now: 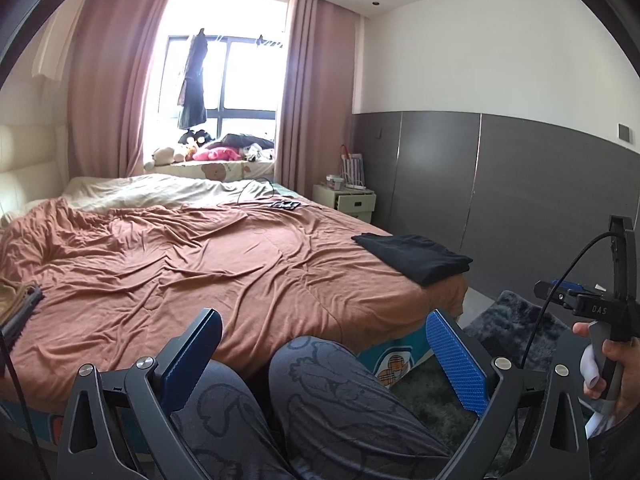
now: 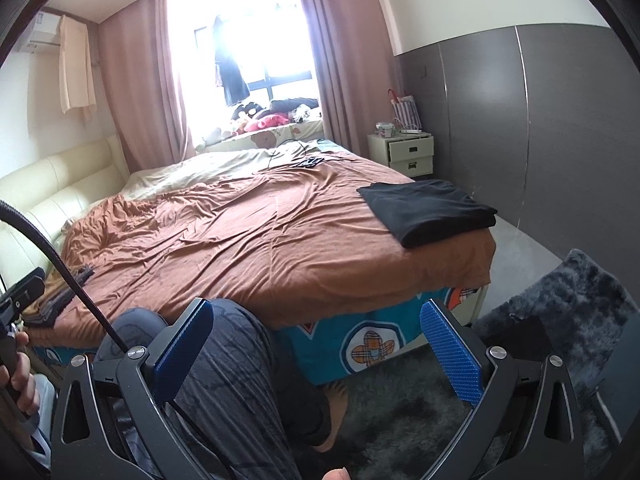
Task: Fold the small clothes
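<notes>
Setting: home bedroom. Large bed (image 1: pixel 224 256) with rumpled orange cover and cream padded headboard (image 2: pixel 60 184). Beyond the bed, a window (image 1: pixel 224 76) with pink curtains (image 1: pixel 116 80) and soft toys (image 1: pixel 188 152) on its sill. Nightstand (image 2: pixel 404 152) beside the bed; shaggy grey rug (image 2: pixel 560 312) at its foot.

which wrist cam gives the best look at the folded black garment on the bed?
Right wrist: the folded black garment looks larger there, with its stacked fold edge clear near the bed corner. The left wrist view shows it whole too, but smaller and flatter, farther to the right.
</notes>
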Demonstrator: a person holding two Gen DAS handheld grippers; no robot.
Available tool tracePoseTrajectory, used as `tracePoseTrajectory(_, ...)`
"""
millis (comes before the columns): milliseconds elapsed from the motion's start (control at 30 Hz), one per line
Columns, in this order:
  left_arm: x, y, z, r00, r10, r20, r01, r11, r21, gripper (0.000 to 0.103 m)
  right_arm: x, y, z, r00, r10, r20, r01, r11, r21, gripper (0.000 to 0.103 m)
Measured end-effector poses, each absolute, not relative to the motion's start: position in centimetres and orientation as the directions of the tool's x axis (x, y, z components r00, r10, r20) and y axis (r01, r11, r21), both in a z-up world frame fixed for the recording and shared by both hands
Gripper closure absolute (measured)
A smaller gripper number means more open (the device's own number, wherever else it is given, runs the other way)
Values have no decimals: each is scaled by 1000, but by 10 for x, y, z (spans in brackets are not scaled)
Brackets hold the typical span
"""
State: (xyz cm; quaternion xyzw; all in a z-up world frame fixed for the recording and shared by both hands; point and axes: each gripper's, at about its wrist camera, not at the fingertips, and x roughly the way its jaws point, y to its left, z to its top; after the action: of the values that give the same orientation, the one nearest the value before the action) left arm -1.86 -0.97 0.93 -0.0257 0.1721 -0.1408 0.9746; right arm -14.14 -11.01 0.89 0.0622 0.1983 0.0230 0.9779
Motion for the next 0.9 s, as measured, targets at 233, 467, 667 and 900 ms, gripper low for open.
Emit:
tracePoseTrajectory(233,-21,-11,8,904,-272,-330,258,962,-88,0,-139,-97,4,911,72,-407,-31,994,107,0)
tracePoseTrajectory(467,-20,-8,4,905,-256,-339,239,967,-92,0,-140,-96,6,911,58,-408,-20,995,97,0)
tracePoseTrajectory(667,-18,-5,3,908,-245,-340,222,969,-106,0,-142,-97,6,914,54,-401,-16,995,98,0)
tracePoseTrajectory(900,-16,-3,2,905,-239,-351,214,971,-110,0,-140,-100,5,912,54,-406,-9,994,112,0)
